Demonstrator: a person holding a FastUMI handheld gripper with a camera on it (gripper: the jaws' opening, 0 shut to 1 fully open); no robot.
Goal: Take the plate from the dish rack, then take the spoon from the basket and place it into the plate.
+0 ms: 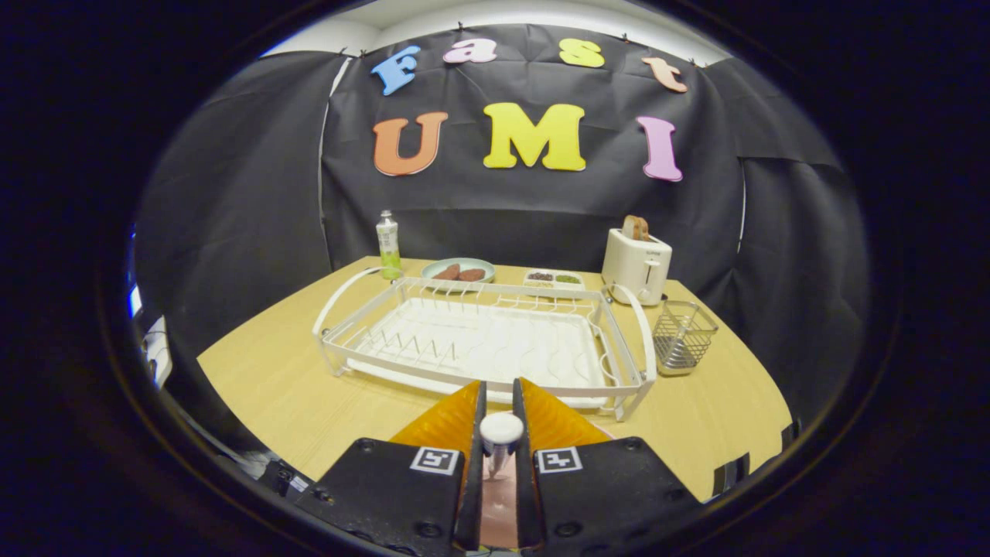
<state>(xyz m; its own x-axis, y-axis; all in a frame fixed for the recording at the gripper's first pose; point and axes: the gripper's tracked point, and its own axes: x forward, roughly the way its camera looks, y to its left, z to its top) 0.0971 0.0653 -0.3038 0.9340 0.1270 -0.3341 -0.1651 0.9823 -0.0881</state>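
Orange-fingered tool (501, 410) pinches a white-ended spoon handle (501, 430) between its narrow jaws, above the wooden tabletop (286, 387) just before the white wire dish rack (479, 340). The wire mesh basket (684, 337) stands beside the rack. Held only at its tip, the spoon could pivot or slip; a pinkish surface beneath may be the plate.

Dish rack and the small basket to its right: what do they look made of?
The white wire dish rack looks like coated metal wire over a glossy plastic tray, going by its thin rods. The small mesh basket looks like bare shiny metal. The gripper is shut on a white-tipped handle, probably the spoon's.
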